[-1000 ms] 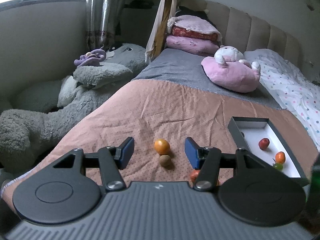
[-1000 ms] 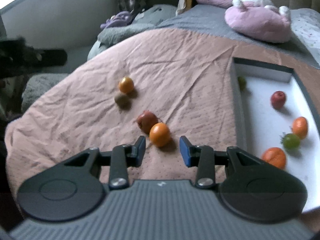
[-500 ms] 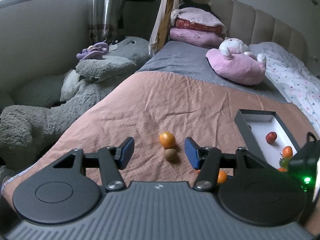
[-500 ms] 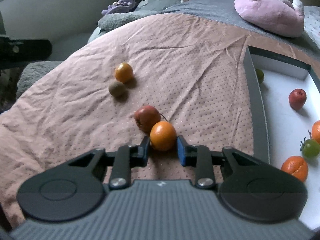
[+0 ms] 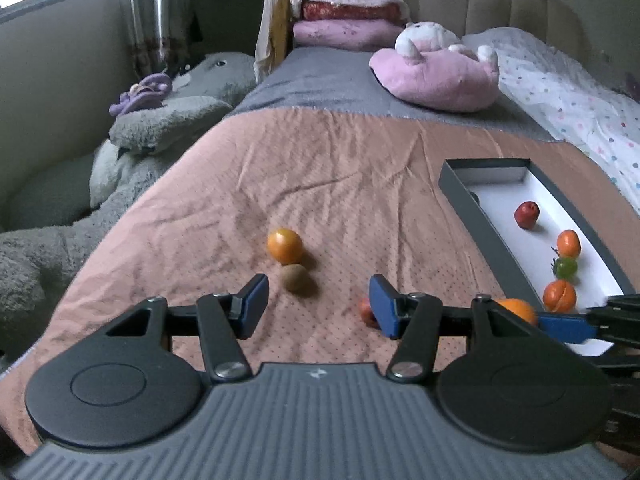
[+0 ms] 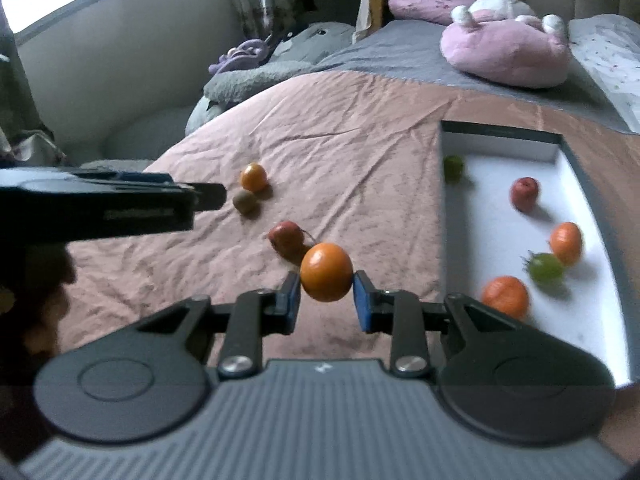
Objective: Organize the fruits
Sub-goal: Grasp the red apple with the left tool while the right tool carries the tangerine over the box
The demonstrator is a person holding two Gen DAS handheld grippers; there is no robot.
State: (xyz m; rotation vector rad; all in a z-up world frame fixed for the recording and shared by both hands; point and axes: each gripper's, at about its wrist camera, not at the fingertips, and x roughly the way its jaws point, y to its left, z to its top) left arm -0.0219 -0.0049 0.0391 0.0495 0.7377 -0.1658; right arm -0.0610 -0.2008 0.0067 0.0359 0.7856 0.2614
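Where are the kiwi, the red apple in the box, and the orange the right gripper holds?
kiwi (image 5: pixel 295 277), left wrist view, middle of its brown skin.
red apple (image 6: pixel 524 193), right wrist view, centre of its face.
orange (image 6: pixel 326 272), right wrist view, its front, between the right gripper's pads.

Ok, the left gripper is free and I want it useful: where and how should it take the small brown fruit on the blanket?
Grip the brown fruit across its short middle, coming down from the near side. It lies just ahead of the open left gripper, with the orange against its far side, so close the fingers on its left and right flanks.
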